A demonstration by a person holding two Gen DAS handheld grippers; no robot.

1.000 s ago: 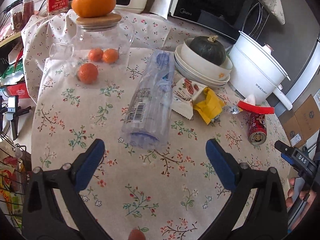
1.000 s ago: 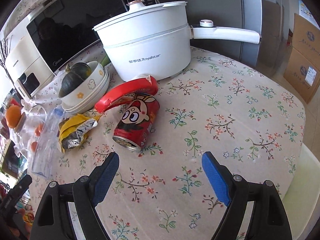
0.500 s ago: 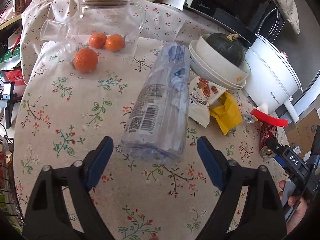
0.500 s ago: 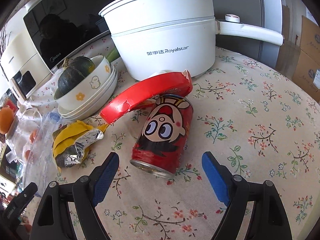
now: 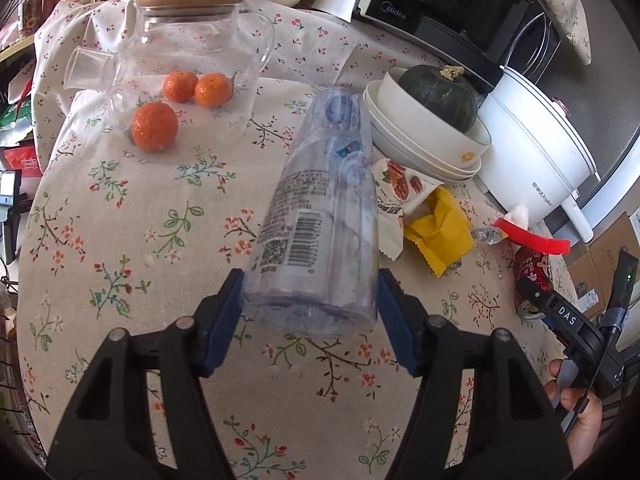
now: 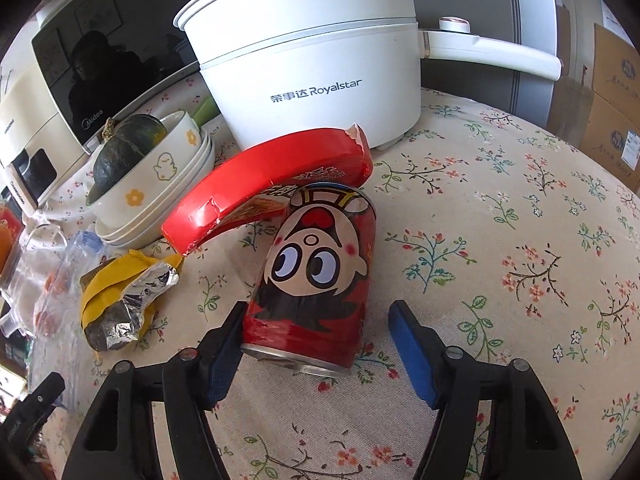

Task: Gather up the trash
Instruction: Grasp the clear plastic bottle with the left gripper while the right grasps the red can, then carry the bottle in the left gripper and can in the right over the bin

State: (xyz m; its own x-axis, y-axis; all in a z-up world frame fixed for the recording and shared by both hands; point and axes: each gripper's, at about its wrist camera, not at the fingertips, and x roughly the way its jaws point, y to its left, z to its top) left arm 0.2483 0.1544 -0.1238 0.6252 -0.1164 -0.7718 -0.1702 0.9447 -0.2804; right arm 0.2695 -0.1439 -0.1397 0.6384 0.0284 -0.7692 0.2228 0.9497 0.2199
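Across the floral-clothed counter (image 5: 120, 208), trash scattered among kitchenware. Left gripper (image 5: 310, 312): blue fingers (image 5: 224, 320) closed against both sides of the base end of a clear plastic bottle (image 5: 320, 216), lying on its side, cap end pointing away toward the stacked bowls (image 5: 424, 140) holding a dark green squash (image 5: 440, 92). Just right of the bottle, a nut-printed snack wrapper (image 5: 396, 196) and a crumpled yellow wrapper (image 5: 438, 232), touching each other. Farther left, three mandarins (image 5: 154, 126) beside a glass jug (image 5: 188, 40) with a wooden lid.

Right gripper (image 6: 316, 334): fingers (image 6: 412, 348) spread wide around the base end of a red cartoon can (image 6: 320, 280) lying on its side; left finger just touching the can, right finger clearly apart from it. Torn red paper ring (image 6: 272, 176) resting on the can's far end, in front of a white electric pot (image 6: 316, 60). Yellow wrapper with foil lining to the can's left.
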